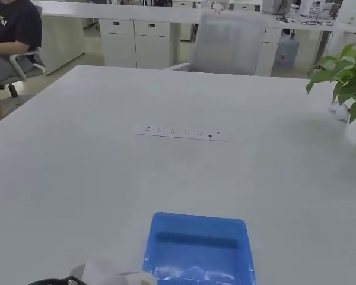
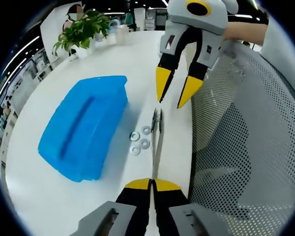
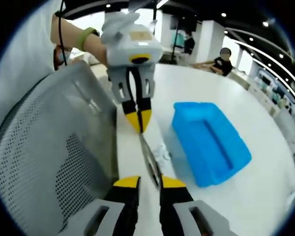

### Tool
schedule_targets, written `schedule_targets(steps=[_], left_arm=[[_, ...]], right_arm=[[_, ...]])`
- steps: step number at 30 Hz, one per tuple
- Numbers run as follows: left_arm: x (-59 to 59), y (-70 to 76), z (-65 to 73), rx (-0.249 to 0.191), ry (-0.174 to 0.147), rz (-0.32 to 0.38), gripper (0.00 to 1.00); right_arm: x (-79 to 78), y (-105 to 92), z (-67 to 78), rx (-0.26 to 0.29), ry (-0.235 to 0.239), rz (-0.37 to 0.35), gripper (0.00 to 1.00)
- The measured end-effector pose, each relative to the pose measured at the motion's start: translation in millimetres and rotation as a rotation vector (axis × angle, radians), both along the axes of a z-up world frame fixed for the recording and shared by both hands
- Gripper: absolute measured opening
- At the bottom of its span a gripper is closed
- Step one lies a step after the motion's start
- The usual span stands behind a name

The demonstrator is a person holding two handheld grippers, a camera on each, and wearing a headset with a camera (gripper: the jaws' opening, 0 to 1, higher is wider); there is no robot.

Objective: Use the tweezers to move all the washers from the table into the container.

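The left gripper [image 2: 152,183] is clenching one end of the single pair of tweezers [image 2: 157,142]. Their long axis is running straight out from its jaws along the table [image 2: 137,64] edge, pointing at the right gripper [image 2: 169,103], which is hanging with its jaws parted around the tweezers' far end. Four washers [image 2: 140,140] are lying in a loose cluster on the table just beside the tweezers' shaft, between it and the one blue container [image 2: 83,128].

Shows slim silver metal tweezers [image 2: 157,142] alongside a cluster of small flat steel washers [image 2: 140,140], just beside an open blue rectangular plastic container [image 2: 83,128].
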State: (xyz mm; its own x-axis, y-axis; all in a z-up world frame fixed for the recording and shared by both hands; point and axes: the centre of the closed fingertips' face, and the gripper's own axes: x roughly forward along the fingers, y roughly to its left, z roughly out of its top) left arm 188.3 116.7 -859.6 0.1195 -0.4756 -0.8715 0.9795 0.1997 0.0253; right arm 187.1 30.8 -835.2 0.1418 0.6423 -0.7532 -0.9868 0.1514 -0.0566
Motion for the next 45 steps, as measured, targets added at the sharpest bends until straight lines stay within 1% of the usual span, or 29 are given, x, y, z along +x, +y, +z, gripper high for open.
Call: schedule_targets(steps=[2, 3, 4, 10, 15, 16, 18, 20, 21, 22, 24, 25, 26, 27, 28, 29, 31, 33, 35, 37, 39, 40, 42, 43, 45], left_arm=[[-1.6, -0.4, 3.4, 0.014, -0.024, -0.026, 0.00], [-2.4, -0.8, 5.4, 0.020, -0.030, -0.032, 0.00], [-3.2, -2.4, 9.3, 0.022, -0.044, -0.045, 0.00], [-3.0, -13.4, 34.9, 0.016, -0.090, -0.039, 0.00], [-5.6, -31.1, 61.9, -0.005, -0.123, -0.036, 0.00], [-5.9, -36.6, 68.9, -0.008, -0.132, -0.035, 0.00], [-6.8, -44.9, 77.6, -0.014, -0.141, -0.035, 0.00], [-9.4, -59.4, 88.5, -0.019, -0.151, -0.035, 0.00], [-10.4, -64.4, 91.3, -0.022, -0.153, -0.033, 0.00], [-11.6, -69.6, 94.1, -0.027, -0.154, -0.029, 0.00], [-15.9, -83.4, 99.1, -0.056, -0.144, -0.015, 0.00], [-17.3, -90.5, 101.3, -0.072, -0.144, -0.002, 0.00], [-18.3, -93.9, 101.9, -0.078, -0.141, 0.010, 0.00], [-19.2, -98.7, 102.7, -0.092, -0.137, 0.028, 0.00], [-21.1, -101.5, 102.6, -0.102, -0.123, 0.042, 0.00], [-20.9, -103.6, 103.0, -0.104, -0.127, 0.046, 0.00], [-20.5, -107.2, 103.9, -0.110, -0.135, 0.044, 0.00], [-18.2, -108.6, 105.1, -0.120, -0.130, 0.043, 0.00], [-14.4, -107.8, 107.1, -0.122, -0.127, 0.034, 0.00], [-12.3, -107.3, 110.5, -0.129, -0.124, 0.002, 0.00], [-10.2, -106.3, 115.8, -0.146, -0.111, -0.024, 0.00], [-10.5, -105.5, 118.8, -0.155, -0.100, -0.041, 0.00], [-11.3, -104.9, 122.8, -0.173, -0.088, -0.064, 0.00], [-11.3, -103.9, 124.4, -0.187, -0.084, -0.082, 0.00], [-9.2, -99.9, 123.7, -0.191, -0.083, -0.100, 0.00]], right_arm=[[0.9, -0.7, -1.1, 0.000, -0.001, 0.002, 0.12], [0.8, -1.2, -1.6, 0.000, 0.003, 0.004, 0.13], [1.1, -1.5, -1.7, 0.001, 0.002, 0.005, 0.13], [2.8, -4.4, -2.3, 0.002, -0.007, 0.034, 0.15], [6.0, -3.5, 1.3, 0.013, -0.026, 0.073, 0.17], [7.1, -3.1, 3.3, 0.020, -0.031, 0.078, 0.17], [8.2, -2.0, 6.8, 0.037, -0.037, 0.086, 0.17], [7.5, -2.1, 9.3, 0.053, -0.034, 0.097, 0.16], [6.8, -2.5, 9.4, 0.057, -0.033, 0.102, 0.16], [5.9, -3.3, 8.5, 0.058, -0.027, 0.110, 0.15], [1.6, -5.8, 5.3, 0.054, 0.001, 0.132, 0.12], [2.3, -7.4, 3.9, 0.059, 0.005, 0.128, 0.11], [2.9, -9.2, 3.1, 0.059, 0.014, 0.117, 0.11], [3.0, -12.0, 2.3, 0.058, 0.034, 0.108, 0.10], [4.8, -13.2, 3.3, 0.065, 0.033, 0.102, 0.08], [4.3, -15.5, 3.7, 0.069, 0.047, 0.096, 0.09], [3.8, -17.9, 3.9, 0.075, 0.046, 0.102, 0.08], [3.0, -18.7, 3.9, 0.079, 0.038, 0.108, 0.08], [3.2, -18.1, 5.0, 0.079, 0.040, 0.098, 0.07], [1.7, -14.3, 8.2, 0.091, 0.048, 0.086, 0.07], [0.1, -8.5, 12.5, 0.099, 0.046, 0.078, 0.06], [0.3, -5.5, 15.3, 0.103, 0.047, 0.056, 0.06], [0.3, -1.1, 18.8, 0.111, 0.046, 0.027, 0.06], [0.3, 3.3, 20.5, 0.123, 0.039, 0.008, 0.06], [0.8, 8.2, 19.6, 0.116, 0.030, -0.030, 0.06]])
